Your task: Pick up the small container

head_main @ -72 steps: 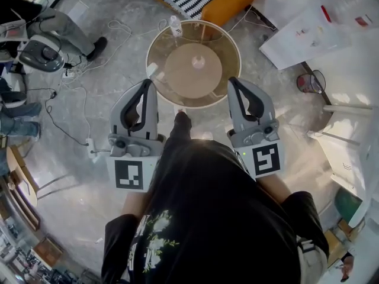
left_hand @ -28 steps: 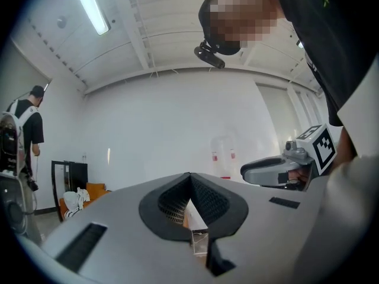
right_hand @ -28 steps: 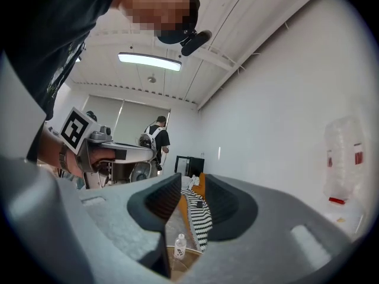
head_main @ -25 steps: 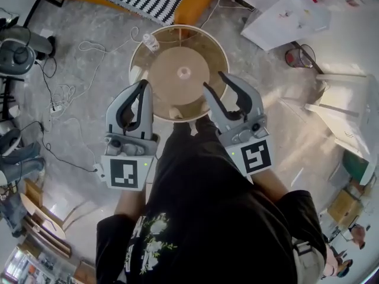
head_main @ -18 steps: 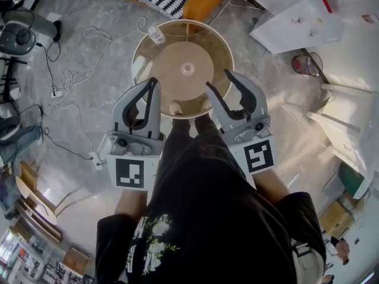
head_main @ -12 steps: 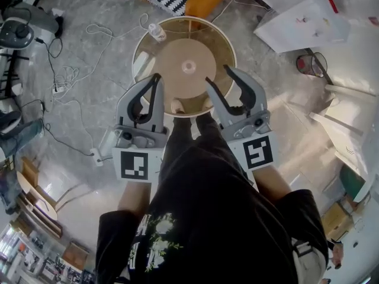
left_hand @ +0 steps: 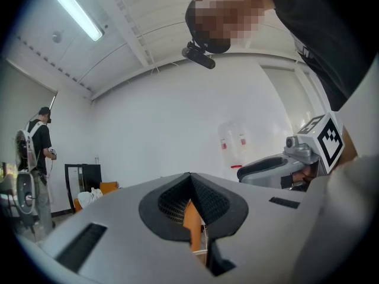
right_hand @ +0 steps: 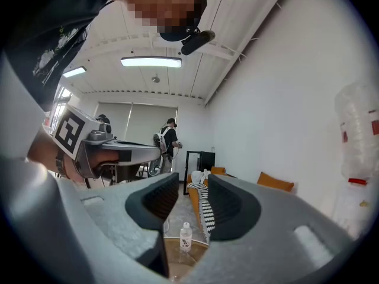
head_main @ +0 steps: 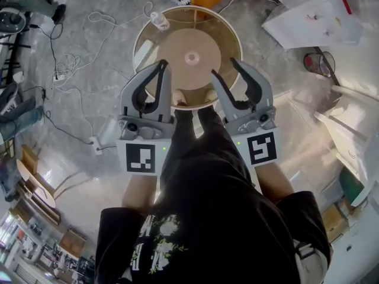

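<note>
I'm looking along the left gripper [left_hand: 190,175], which is pointing level at a white wall [left_hand: 172,129]. Its jaws are meeting at the tips and gripping nothing, with an orange sliver showing through the slit below. The right gripper [left_hand: 246,173] is hanging just beside it at the right. A person [left_hand: 38,139] is standing far left under a ceiling light strip [left_hand: 76,9].

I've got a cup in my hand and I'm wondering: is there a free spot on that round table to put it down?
Nearly all of the round table is bare: the whole middle and the right side. Only the small bottle stands on it, at the far left rim. The near edge is the crowded part, where the left gripper and right gripper reach in side by side.
</note>
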### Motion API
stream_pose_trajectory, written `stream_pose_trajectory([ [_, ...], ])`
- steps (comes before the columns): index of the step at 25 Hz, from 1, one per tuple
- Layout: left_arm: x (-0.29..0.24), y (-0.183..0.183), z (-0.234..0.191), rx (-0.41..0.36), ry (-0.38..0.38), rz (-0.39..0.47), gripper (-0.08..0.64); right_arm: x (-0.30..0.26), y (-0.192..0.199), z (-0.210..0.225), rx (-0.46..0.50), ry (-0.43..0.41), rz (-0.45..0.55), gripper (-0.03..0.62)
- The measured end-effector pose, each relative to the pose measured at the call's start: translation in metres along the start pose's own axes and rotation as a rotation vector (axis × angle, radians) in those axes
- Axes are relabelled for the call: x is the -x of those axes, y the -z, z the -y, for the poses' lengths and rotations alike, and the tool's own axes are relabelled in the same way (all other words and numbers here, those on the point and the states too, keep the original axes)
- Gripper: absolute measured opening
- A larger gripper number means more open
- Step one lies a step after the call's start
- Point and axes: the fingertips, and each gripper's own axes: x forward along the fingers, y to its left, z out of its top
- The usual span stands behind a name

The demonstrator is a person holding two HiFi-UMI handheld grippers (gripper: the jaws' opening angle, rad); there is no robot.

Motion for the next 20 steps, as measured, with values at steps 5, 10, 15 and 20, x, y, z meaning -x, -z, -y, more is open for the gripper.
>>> stream_pose_trajectory([
  [5,-0.002,0.024,0.003,0.017,-0.004,-0.014,-0.003,-0.004,0.028,-0.005,-0.003,-0.016,-0.016,0.153],
  [10,-0.003,0.054,0.0,0.04,-0.007,-0.032,-0.003,-0.01,0.063,-0.01,0.0,-0.036,-0.055,0.153],
  [15,-0.005,0.087,-0.016,0.067,-0.029,-0.024,-0.003,-0.03,0.094,-0.019,-0.008,-0.06,-0.059,0.153],
  [20,-0.023,0.118,-0.014,0.086,-0.016,-0.015,-0.003,-0.039,0.13,-0.025,0.002,-0.105,-0.108,0.153],
])
